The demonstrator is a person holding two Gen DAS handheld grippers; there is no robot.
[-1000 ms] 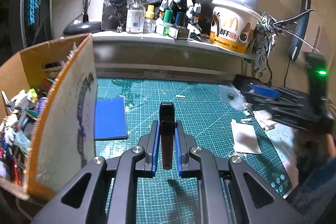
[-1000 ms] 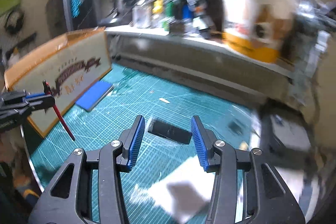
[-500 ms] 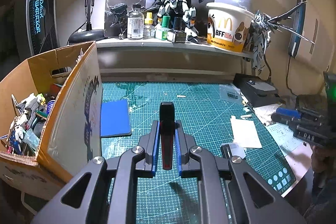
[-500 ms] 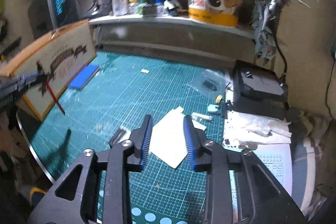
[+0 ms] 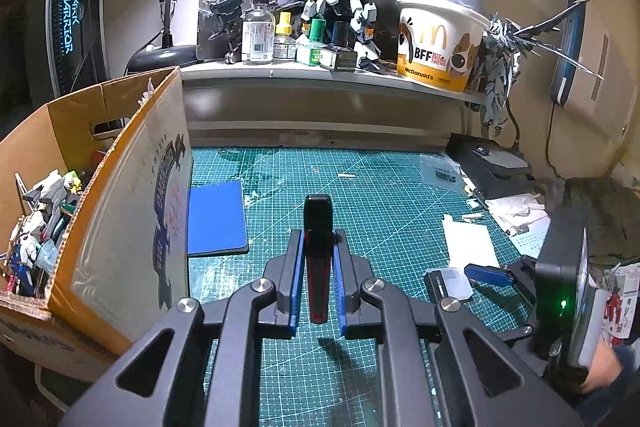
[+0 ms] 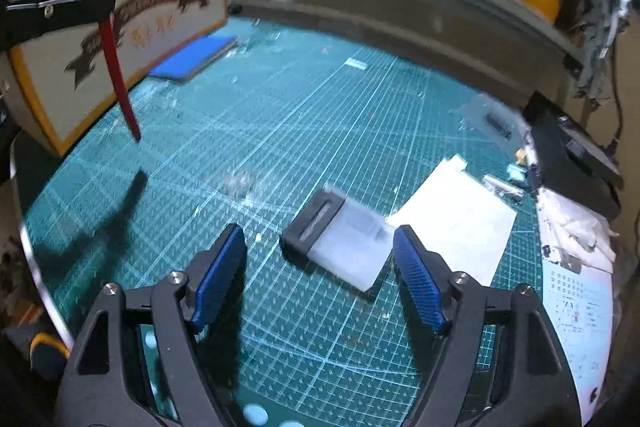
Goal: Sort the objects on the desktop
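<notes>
Two fisheye views, one from each hand-held gripper, each looking forward along its own jaws and down at a green cutting mat (image 5: pixel 360 187) on the table. The left view sits higher and takes in the back shelf (image 5: pixel 320 75) and the cardboard box (image 5: pixel 120 187) at its left (the right gripper (image 5: pixel 488 275) shows at its right edge). The right view hangs low and close over the mat (image 6: pixel 280 115), slightly blurred, sharing the box (image 6: pixel 160 7), the shelf and the blue pad (image 6: pixel 192 57), with the left gripper (image 6: pixel 60 13) at its left edge.
</notes>
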